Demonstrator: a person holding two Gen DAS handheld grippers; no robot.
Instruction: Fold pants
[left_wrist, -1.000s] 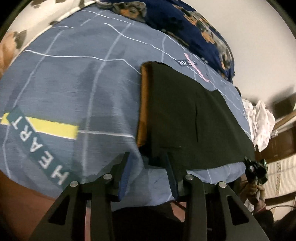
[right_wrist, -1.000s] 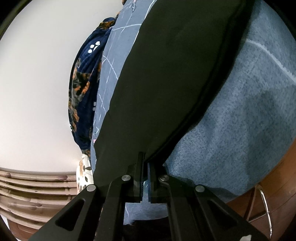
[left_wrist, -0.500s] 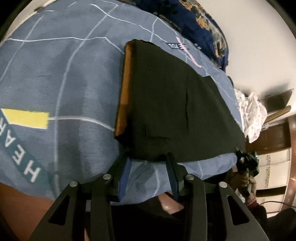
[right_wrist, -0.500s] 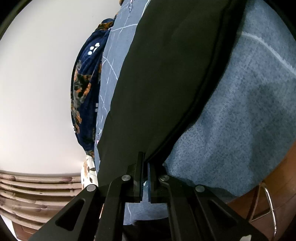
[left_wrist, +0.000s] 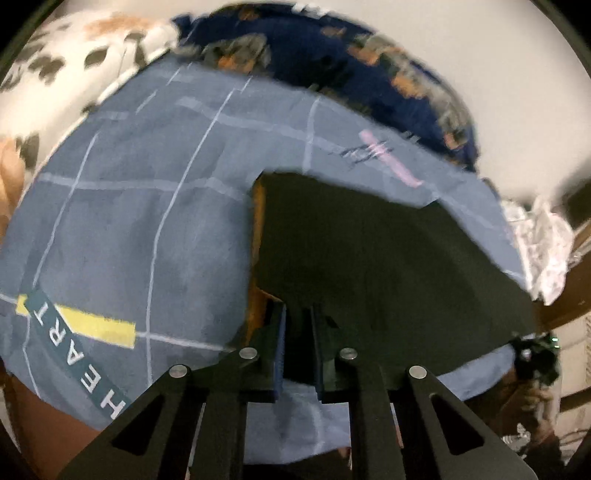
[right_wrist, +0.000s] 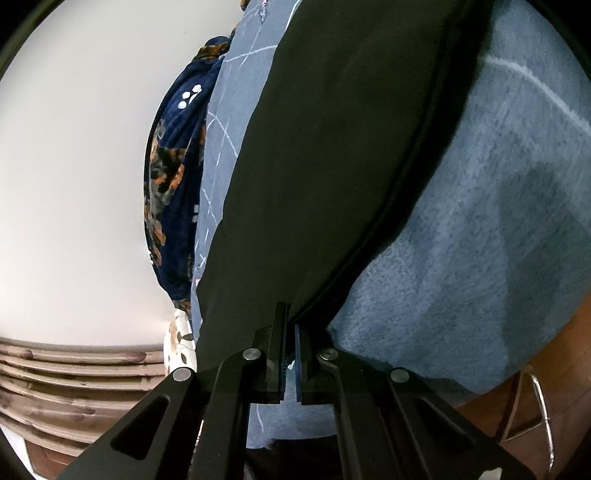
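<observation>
My left hand-held gripper (left_wrist: 298, 334) is pinched on the near edge of the black pants (left_wrist: 388, 258); my right hand-held gripper (right_wrist: 291, 334) is clamped on their corner. The pants lie flat on the blue bedsheet (left_wrist: 140, 221) of the bed, an orange lining (left_wrist: 258, 210) showing along one side.

A home bedroom: a bed with a blue bedsheet (left_wrist: 155, 229), a dark floral blanket (left_wrist: 354, 70) bunched at its far edge beside a plain wall (right_wrist: 74, 184).

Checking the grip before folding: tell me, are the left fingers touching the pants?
Touching. The left wrist view shows the fingers closed on the near edge of the black pants.
</observation>
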